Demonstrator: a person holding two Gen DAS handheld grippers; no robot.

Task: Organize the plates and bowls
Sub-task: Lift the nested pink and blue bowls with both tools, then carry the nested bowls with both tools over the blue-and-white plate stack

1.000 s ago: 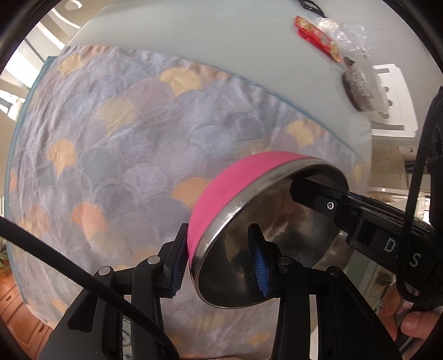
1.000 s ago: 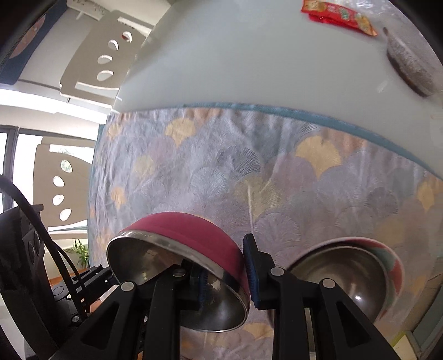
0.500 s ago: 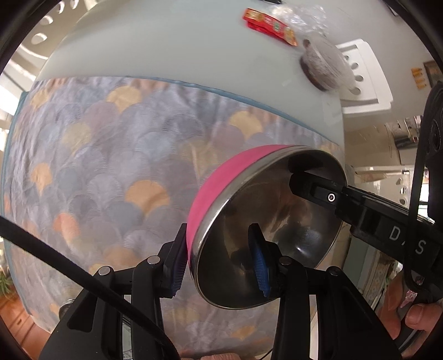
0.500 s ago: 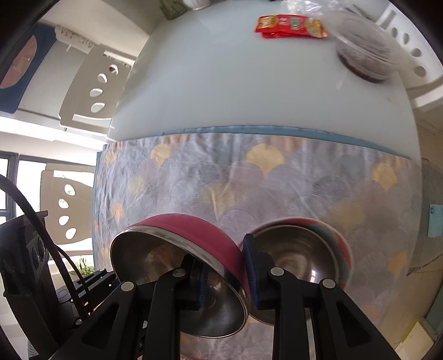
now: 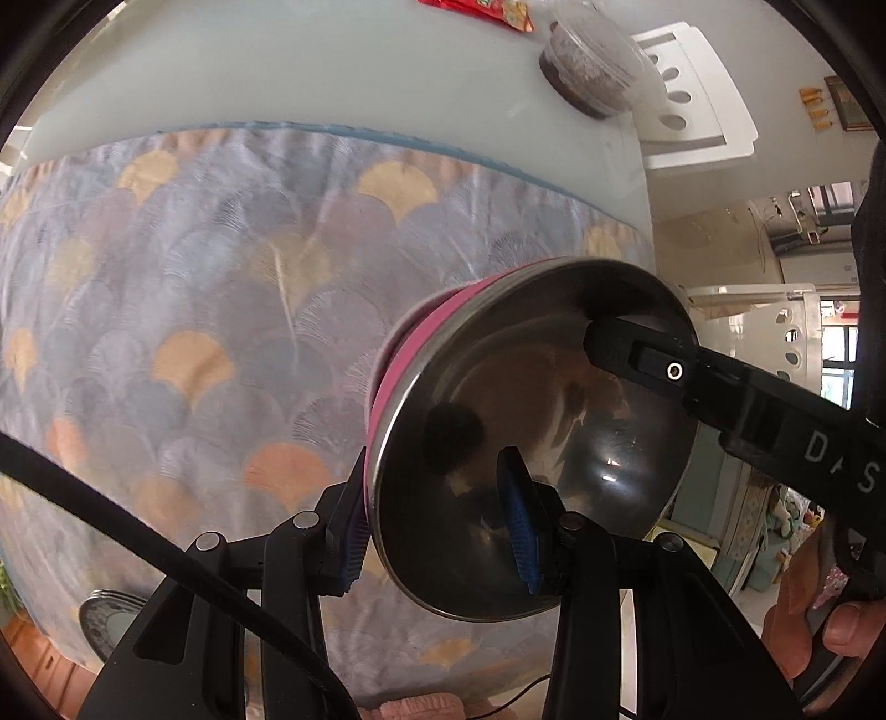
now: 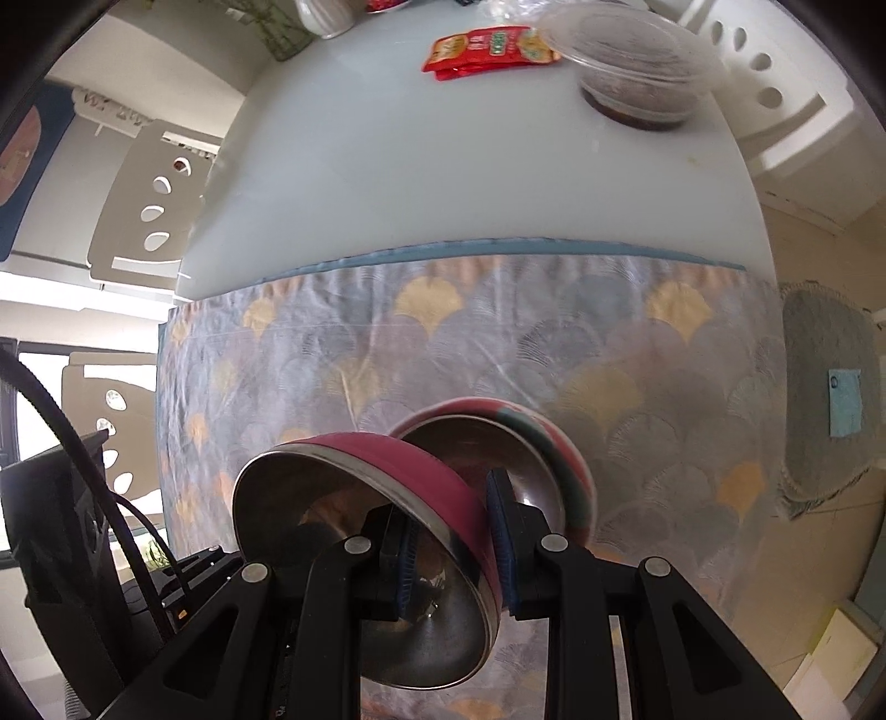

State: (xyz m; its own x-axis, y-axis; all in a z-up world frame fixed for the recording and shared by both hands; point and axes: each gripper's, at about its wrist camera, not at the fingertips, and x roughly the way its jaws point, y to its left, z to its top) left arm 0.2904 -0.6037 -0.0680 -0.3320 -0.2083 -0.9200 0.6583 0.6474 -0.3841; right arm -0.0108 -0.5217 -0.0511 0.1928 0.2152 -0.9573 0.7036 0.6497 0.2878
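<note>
A pink bowl with a steel inside (image 5: 531, 443) is held tilted above the patterned tablecloth (image 5: 221, 310). My left gripper (image 5: 437, 526) is shut on its near rim, and my right gripper's finger reaches over its far rim. In the right wrist view my right gripper (image 6: 454, 554) is shut on the same pink bowl's (image 6: 382, 498) wall. A second steel bowl with a pink and green outside (image 6: 498, 459) rests on the cloth just behind it. A dark-rimmed plate (image 5: 108, 620) peeks out at the lower left of the left wrist view.
The bare white table (image 6: 470, 166) lies beyond the cloth, with a red snack packet (image 6: 487, 50) and a clear lidded container of dark food (image 6: 637, 83). White chairs (image 6: 149, 216) stand around the table. A rug (image 6: 825, 399) lies on the floor at right.
Both grippers carried the pink bowl to the right over the cloth. It now sits right in front of the second bowl, and the plate has come into view at lower left.
</note>
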